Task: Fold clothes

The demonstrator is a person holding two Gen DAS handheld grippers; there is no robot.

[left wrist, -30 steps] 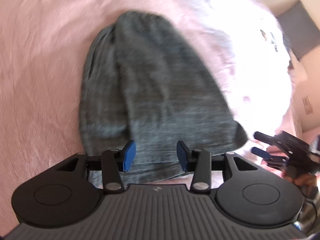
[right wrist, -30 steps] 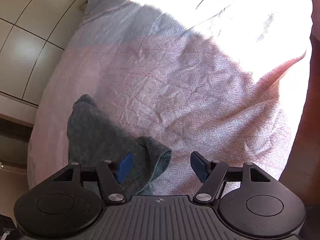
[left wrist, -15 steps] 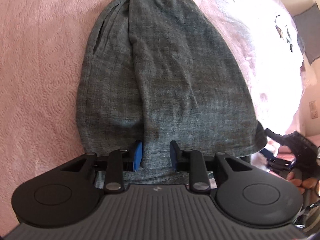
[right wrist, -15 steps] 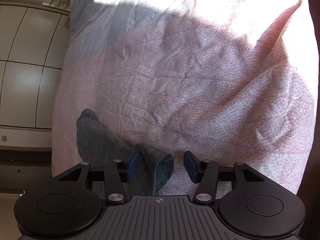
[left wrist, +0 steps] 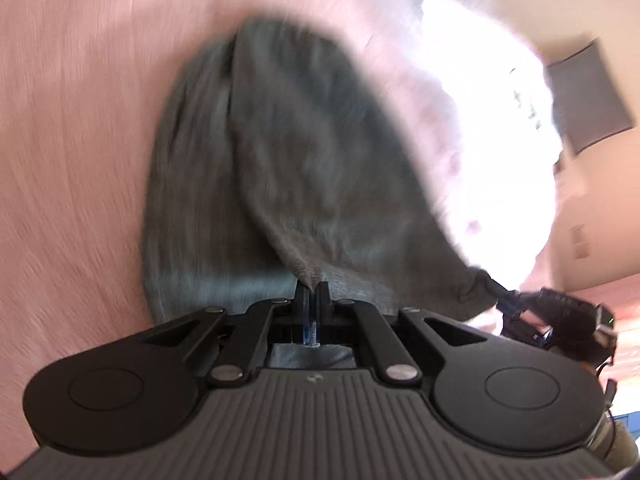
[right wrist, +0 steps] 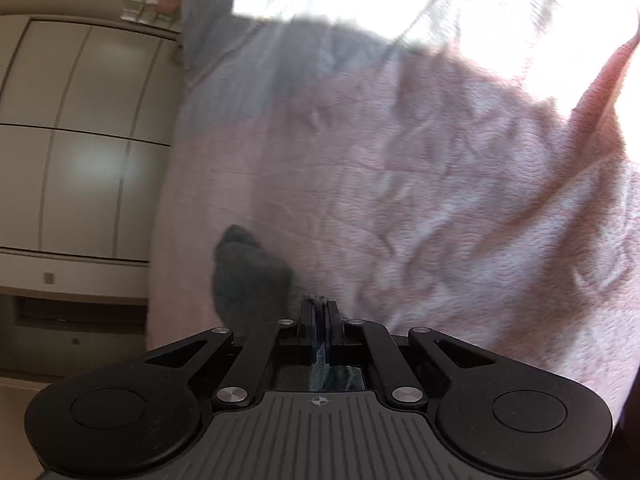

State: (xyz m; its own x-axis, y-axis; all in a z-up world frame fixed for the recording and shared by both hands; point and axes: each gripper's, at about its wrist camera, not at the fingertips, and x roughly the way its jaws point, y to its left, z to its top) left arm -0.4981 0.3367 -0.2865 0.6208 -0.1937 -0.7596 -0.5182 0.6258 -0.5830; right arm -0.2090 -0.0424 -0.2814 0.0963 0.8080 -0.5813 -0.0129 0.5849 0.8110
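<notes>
- Grey garment point(left wrist: 304, 168): lies on pink bedspread point(left wrist: 72, 160), near edge raised.
- Left tongs point(left wrist: 311, 289): clamped on the garment's near hem.
- Right tongs point(left wrist: 505, 295): pinching its right corner; picture blurred.

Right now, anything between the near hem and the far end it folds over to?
Nothing visible. Both left tongs and right tongs grip the grey shorts; only pink bedspread surrounds them.

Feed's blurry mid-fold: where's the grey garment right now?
The grey garment lies on the pink bedspread, near hem pinched in the left gripper, its right corner in the right gripper.
</notes>
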